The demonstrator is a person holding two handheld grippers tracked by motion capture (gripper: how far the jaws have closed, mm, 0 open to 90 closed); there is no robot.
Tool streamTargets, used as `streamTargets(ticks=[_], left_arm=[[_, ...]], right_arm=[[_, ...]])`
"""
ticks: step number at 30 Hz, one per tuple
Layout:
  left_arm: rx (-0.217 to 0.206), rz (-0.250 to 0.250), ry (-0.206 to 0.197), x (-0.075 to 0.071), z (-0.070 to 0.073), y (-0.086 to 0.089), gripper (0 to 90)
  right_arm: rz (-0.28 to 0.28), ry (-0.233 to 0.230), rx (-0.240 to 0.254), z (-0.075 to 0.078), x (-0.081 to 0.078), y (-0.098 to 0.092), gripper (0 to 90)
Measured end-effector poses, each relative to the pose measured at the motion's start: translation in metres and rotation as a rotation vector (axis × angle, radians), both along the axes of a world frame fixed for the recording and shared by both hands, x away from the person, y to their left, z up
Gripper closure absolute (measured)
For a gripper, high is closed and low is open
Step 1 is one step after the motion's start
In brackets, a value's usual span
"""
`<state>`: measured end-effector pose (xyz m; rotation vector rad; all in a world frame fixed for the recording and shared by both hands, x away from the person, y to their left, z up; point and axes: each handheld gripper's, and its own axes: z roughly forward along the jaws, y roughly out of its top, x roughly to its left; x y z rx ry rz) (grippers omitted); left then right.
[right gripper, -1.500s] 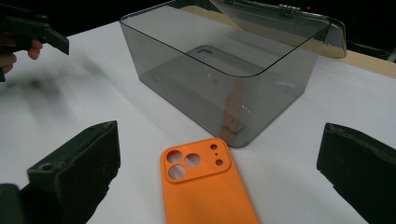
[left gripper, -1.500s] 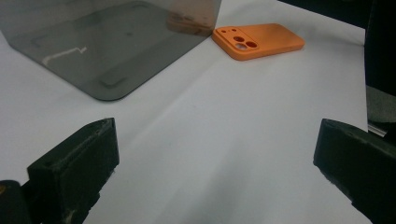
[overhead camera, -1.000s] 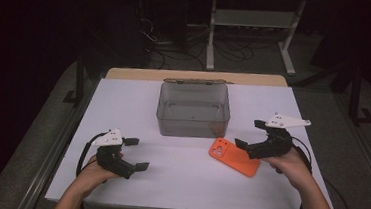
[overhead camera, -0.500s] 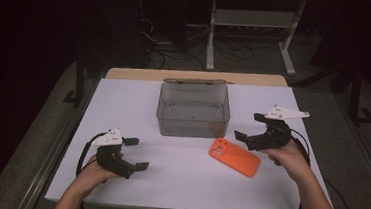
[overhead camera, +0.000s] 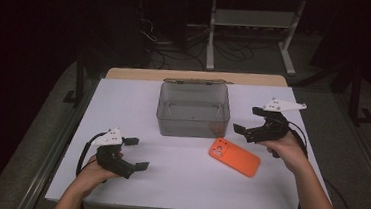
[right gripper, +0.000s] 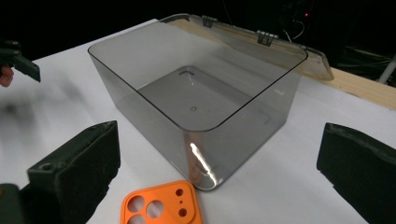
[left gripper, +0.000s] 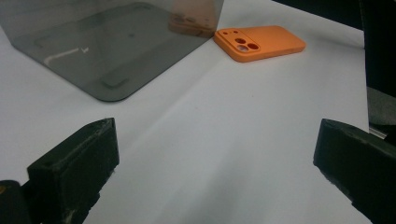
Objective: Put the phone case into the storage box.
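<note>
An orange phone case (overhead camera: pixel 234 156) lies flat on the white table, just in front of a clear grey plastic box (overhead camera: pixel 193 109) whose lid is folded back. The same case (left gripper: pixel 259 42) lies beyond the box (left gripper: pixel 107 42) in the left gripper view, and its camera-hole end (right gripper: pixel 161 206) sits low in the right gripper view below the box (right gripper: pixel 196 93). My right gripper (overhead camera: pixel 249 120) hovers open, right of the box and above the case's far end, holding nothing. My left gripper (overhead camera: pixel 136 154) rests open near the front left, empty.
The white table top (overhead camera: pixel 123 99) ends in a wooden strip (overhead camera: pixel 195 76) behind the box. Beyond it stand a metal shelf frame and cables on a dark floor. A grey rail runs along each side of the table.
My right gripper has lifted off the phone case and moved back and to the right, toward the box's right side. The case stays on the table. My left gripper has not moved.
</note>
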<state>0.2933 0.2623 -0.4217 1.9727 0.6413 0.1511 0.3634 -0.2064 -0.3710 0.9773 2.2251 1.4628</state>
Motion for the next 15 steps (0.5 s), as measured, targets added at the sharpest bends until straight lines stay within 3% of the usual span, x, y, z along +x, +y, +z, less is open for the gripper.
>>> streamTargets(ticks=[3, 15], left_arm=[[0.001, -0.001, -0.001, 0.0001, 0.0001, 0.0001, 0.0], [0.004, -0.008, -0.003, -0.0005, 0.0, -0.0004, 0.0]], right_arm=[[0.001, -0.008, 0.012, 0.0004, 0.0001, -0.0008, 0.0], [0.054, 0.004, -0.023, -0.0026, -0.0035, 0.0005, 0.0]])
